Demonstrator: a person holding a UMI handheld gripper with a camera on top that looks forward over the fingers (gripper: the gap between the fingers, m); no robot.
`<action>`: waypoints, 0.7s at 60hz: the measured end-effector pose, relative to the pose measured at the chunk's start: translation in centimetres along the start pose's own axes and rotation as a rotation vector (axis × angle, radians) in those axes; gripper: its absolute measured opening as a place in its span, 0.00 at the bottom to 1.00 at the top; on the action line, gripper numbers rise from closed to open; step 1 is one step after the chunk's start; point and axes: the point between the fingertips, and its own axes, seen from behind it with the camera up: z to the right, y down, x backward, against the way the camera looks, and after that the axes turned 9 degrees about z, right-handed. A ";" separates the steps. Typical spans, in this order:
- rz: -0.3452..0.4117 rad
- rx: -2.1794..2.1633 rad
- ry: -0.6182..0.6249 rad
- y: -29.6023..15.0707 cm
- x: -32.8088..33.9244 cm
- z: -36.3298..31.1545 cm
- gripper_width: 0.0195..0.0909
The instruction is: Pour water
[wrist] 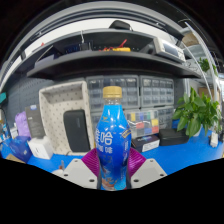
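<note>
A blue plastic bottle (112, 140) with an orange cap stands upright between my fingers. My gripper (112, 163) is shut on the blue bottle, and both magenta pads (92, 160) press on its lower body. The bottle's label carries white characters. Its base is hidden behind the fingers, so I cannot tell whether it rests on the blue table (185, 153) or hangs above it.
Behind the bottle a shelf unit (100, 60) holds small drawer cabinets (150, 92). A green plant (197, 112) stands to the right. A white board and a dark chair (75, 128) are to the left, with small items on the table's left side.
</note>
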 end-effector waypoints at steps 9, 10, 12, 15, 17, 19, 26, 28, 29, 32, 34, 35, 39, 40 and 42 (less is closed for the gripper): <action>-0.034 0.027 -0.007 4.9 -0.8 1.4 0.19; -0.034 0.034 -0.011 5.4 -0.9 1.6 0.19; -0.038 0.046 -0.011 6.3 -1.0 1.7 0.19; -0.045 0.047 -0.018 7.5 -1.1 1.8 0.20; -0.006 0.051 -0.027 7.6 -0.8 1.6 0.21; 0.007 0.050 -0.033 7.9 -1.1 1.6 0.21; 0.032 0.047 -0.049 7.6 -0.6 1.6 0.21; 0.034 0.040 -0.049 7.5 -0.2 1.7 0.23; 0.040 0.037 -0.048 7.7 -0.7 1.6 0.25; 0.038 0.028 -0.049 7.6 -0.6 1.7 0.34; 0.031 0.023 -0.047 7.7 -0.5 1.8 0.37; 0.027 0.020 -0.045 7.7 -0.5 1.9 0.39; -0.001 -0.001 -0.033 7.9 -0.1 1.9 0.49; -0.011 -0.004 -0.030 8.0 -0.1 2.0 0.56; -0.027 0.000 -0.021 8.3 0.2 2.1 0.67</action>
